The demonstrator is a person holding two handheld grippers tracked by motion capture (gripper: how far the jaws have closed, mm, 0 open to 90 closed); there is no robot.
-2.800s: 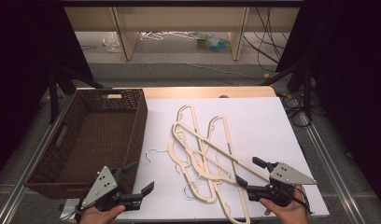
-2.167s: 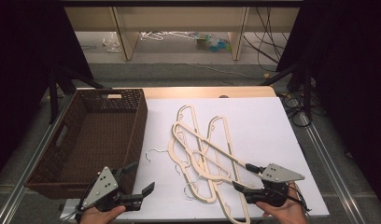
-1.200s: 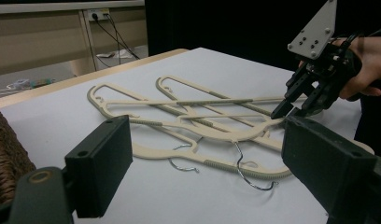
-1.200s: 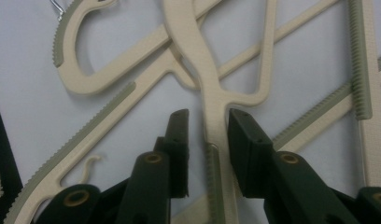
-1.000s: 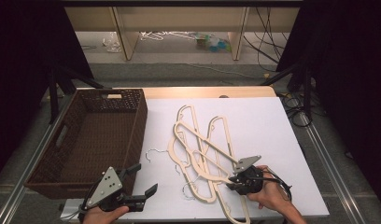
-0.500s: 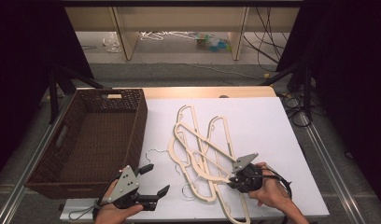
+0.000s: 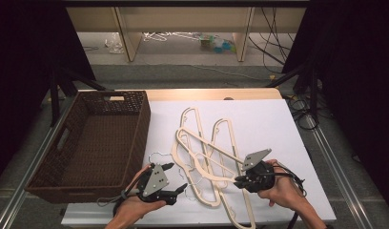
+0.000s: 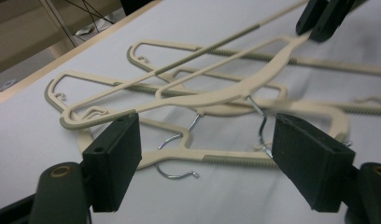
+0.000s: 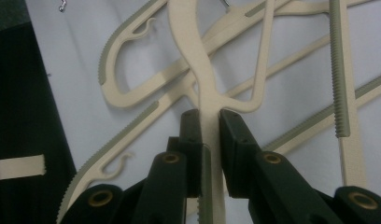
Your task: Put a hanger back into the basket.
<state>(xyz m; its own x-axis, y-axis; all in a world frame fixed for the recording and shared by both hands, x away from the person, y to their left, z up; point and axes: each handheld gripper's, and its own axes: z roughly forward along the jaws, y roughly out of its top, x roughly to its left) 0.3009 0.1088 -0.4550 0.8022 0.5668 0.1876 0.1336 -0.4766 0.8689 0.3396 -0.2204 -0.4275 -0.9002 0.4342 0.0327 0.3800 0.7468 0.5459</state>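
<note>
A white sheet [image 7: 278,124] covers the table, with a dark wicker basket [image 7: 95,138] at its left. Cream plastic hangers [image 7: 202,157] with ribbed grey edges and wire hooks lie tangled mid-sheet. The right gripper [image 7: 238,180] clamps one hanger [image 9: 198,60], which runs leftward toward the left gripper [image 7: 178,181], whose jaws, just closing a little, stand apart around nothing.

Table: we see a pale wooden table [image 7: 216,94] under a white sheet [image 7: 273,124], centre frame.
Floor: we see grey floor [image 7: 192,76] across the upper middle.
Furniture: light wooden shelf legs [image 7: 127,40] stand at top.
Surroundings: black curtains [image 7: 354,71] darken both sides.
</note>
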